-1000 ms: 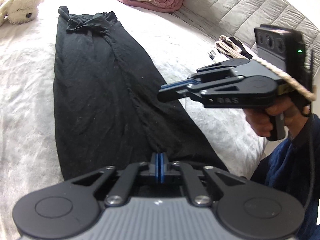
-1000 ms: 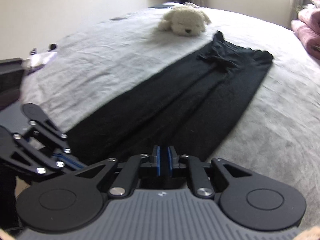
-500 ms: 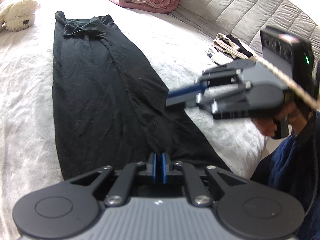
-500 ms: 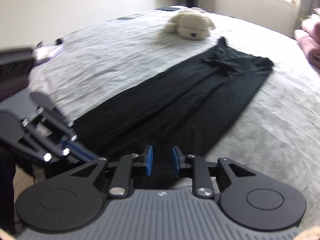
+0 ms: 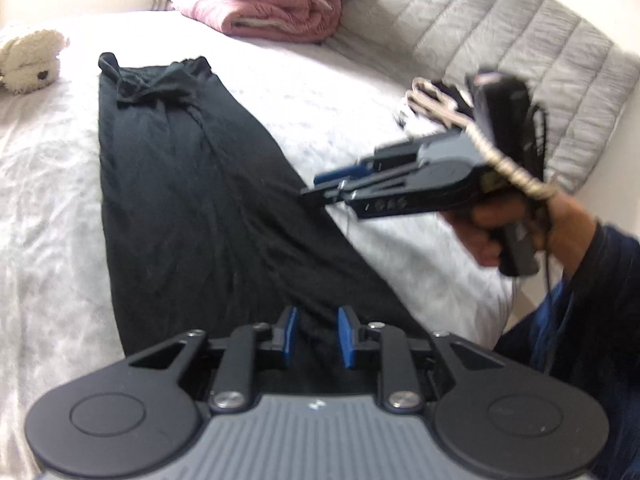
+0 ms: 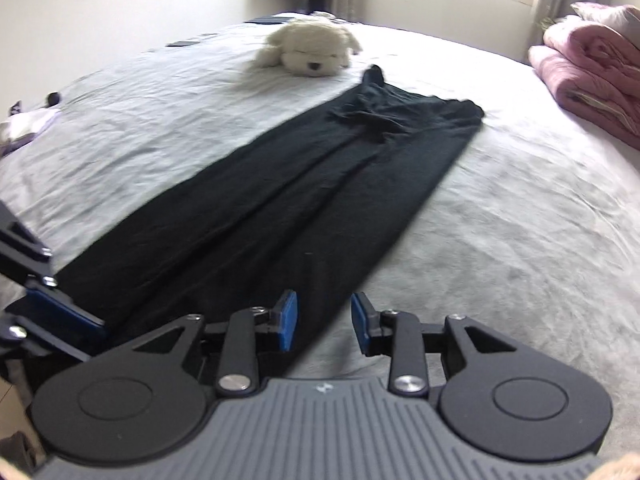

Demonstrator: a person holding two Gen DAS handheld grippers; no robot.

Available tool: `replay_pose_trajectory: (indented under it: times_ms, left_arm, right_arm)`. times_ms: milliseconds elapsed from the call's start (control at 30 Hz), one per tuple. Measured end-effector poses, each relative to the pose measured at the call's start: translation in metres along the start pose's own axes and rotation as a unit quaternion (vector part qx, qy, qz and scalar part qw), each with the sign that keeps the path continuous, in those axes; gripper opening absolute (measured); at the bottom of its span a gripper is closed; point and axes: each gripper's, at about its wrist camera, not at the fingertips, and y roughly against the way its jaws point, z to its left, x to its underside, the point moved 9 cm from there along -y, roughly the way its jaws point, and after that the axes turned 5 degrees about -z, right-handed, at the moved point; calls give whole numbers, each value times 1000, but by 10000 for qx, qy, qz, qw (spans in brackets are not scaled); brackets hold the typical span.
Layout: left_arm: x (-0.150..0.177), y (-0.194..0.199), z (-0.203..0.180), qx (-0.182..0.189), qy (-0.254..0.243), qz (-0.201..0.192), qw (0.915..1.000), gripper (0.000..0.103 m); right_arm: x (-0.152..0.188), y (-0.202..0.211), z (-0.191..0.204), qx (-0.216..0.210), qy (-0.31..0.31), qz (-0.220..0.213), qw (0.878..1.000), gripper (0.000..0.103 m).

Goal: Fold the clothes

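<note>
A long black garment [image 5: 192, 200] is lying flat on the white bed [image 5: 48, 208], folded lengthwise into a narrow strip, its bunched far end near the stuffed dog [image 6: 310, 50]. The left gripper [image 5: 318, 336] is hanging over the garment's near end; its jaws have just been opening and are standing apart, pads off the cloth. The right gripper [image 6: 324, 326] is hovering at the garment's near right edge, its jaws also just opened and parted, gripping nothing. A pink blanket [image 5: 276, 4] is sitting beyond the garment's far end.
</note>
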Motion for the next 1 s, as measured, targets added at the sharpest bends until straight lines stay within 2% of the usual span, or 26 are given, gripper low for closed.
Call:
replay_pose_trajectory:
  times_ms: [67,233,333,533,600,733,800,833,900,1000]
  left_arm:
    - [-11,-4,6,-72,75,-87,9999,33]
    - [-46,-27,26,-238,226,-185,9993,33]
    - [-59,-45,36,-452,23,-137,9989,33]
    - [-70,-75,47,-652,-306,44,9974,33]
    - [-70,-82,51,-750,-403,115,9963,33]
    - [-72,-91,56,-710,-356,135,9968,31]
    - [-73,-94,59,-711,-295,147,9969,19]
    - [-73,-94,60,-699,-249,141,9971,16]
    - [-74,-94,62,-666,-108,130,9976,3]
    - [-75,-93,66,-703,31,106,9975,2]
  right_arm:
    - [-2,-6,-6,27,-174,12,9998,35]
    - [-8,-14,-15,107,-624,83,9980,34]
    - [-12,-18,-17,120,-645,110,9978,34]
    - [-15,-23,-23,35,-605,147,9981,34]
    - [-16,-24,-25,41,-552,157,9983,31]
    - [-20,-31,-31,35,-561,185,9982,24]
    - [-20,-34,-33,9,-621,206,9979,9]
    - [-21,-34,-35,-4,-687,201,9974,5]
    - [-22,-33,-38,-24,-846,184,9962,2]
    - [-21,-30,-42,14,-986,153,9950,1]
